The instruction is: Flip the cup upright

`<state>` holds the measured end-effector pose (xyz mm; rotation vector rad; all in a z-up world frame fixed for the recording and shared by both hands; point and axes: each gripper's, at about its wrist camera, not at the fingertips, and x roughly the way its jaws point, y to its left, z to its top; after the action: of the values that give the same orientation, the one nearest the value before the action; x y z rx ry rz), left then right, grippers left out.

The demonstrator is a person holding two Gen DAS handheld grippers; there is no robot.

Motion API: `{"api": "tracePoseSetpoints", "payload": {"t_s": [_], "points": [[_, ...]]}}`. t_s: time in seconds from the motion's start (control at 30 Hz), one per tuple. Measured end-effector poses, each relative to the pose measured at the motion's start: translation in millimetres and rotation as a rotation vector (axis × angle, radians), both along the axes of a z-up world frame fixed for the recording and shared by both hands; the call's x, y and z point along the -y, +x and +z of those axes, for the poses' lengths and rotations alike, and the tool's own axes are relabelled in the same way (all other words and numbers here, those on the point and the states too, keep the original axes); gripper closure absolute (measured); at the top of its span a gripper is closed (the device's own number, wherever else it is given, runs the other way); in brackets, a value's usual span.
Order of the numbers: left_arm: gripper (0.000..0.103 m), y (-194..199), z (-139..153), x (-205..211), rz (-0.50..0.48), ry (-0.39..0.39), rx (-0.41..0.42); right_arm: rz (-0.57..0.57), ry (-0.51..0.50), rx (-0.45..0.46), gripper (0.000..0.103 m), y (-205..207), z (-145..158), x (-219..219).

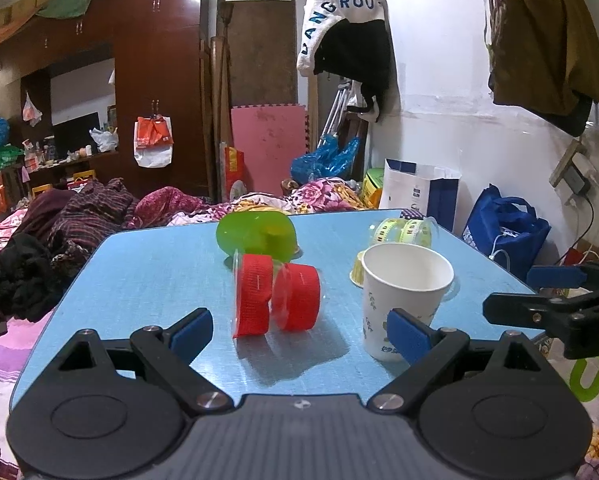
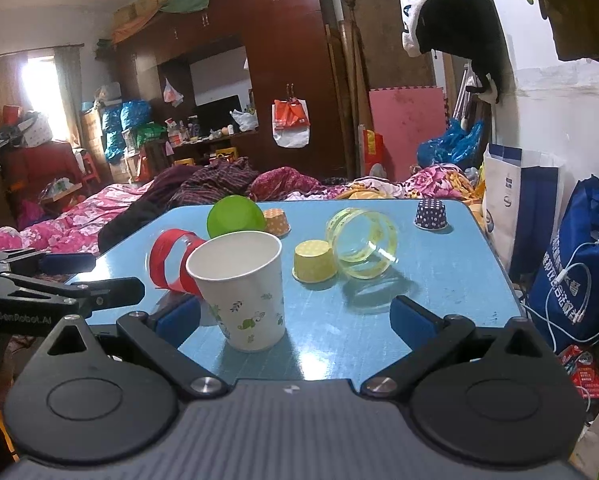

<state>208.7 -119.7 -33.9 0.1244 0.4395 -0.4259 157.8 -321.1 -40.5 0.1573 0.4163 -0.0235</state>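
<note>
A white paper cup (image 1: 399, 300) with a green leaf print stands upright, mouth up, on the blue table (image 1: 147, 280). It also shows in the right wrist view (image 2: 243, 288). My left gripper (image 1: 299, 334) is open and empty; its right finger (image 1: 409, 334) is next to the cup. My right gripper (image 2: 295, 316) is open and empty, with the cup between its fingers, nearer the left finger (image 2: 177, 316). I cannot tell whether either finger touches the cup.
A clear cup with red bands (image 1: 275, 300) lies on its side by the paper cup. Behind are a green bowl (image 1: 255, 236), a clear cup with yellow bands (image 2: 363, 242), and yellow (image 2: 314, 266), orange (image 2: 277, 221) and dark dotted (image 2: 431, 214) cupcake liners. Bags stand right of the table.
</note>
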Motion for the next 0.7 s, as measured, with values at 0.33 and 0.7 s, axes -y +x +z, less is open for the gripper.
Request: {"api": "tracePoseSetpoints", "payload": {"t_s": [0.33,0.7], "points": [[0.008,0.4,-0.4,1.3,0.007,0.000,0.006,-0.004,0.012,0.030,0.001,-4.7,3.4,4.5],[0.008,2.3,-2.0,-0.4,0.011,0.004,0.002,0.006,0.003,0.039,0.001,-4.1,3.6,2.6]]}}
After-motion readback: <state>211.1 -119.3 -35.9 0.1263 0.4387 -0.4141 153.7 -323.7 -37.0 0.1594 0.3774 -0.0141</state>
